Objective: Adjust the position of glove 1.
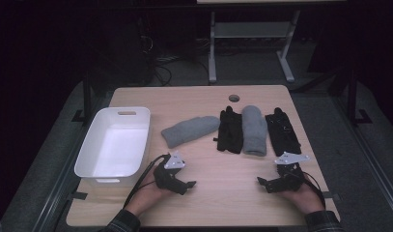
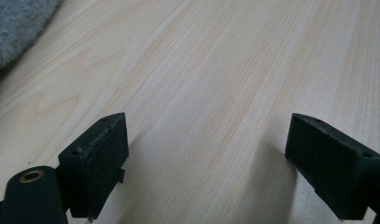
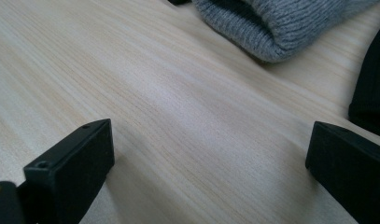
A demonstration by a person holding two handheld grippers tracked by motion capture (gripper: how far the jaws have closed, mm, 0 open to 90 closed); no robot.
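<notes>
Four unlabelled mittens point(image 1: 254, 129), blank bin point(image 1: 88, 157)

The high view looks forward and down from above the person's side, taking in the whole pale wooden worktop point(image 1: 208, 193), the white plastic tub point(image 1: 114, 145) at its left and the dark floor beyond.

The left gripper view sits low and very near the boards, looking along the left tool point(image 2: 204, 163) over bare wood, with the grey knitted mitten point(image 2: 12, 25) at its upper left corner.

The right gripper view rides equally low on the right tool point(image 3: 208, 175), facing the ribbed cuff of a second grey knitted mitten point(image 3: 271, 23).

All three share the wood grain near the front edge.
</notes>
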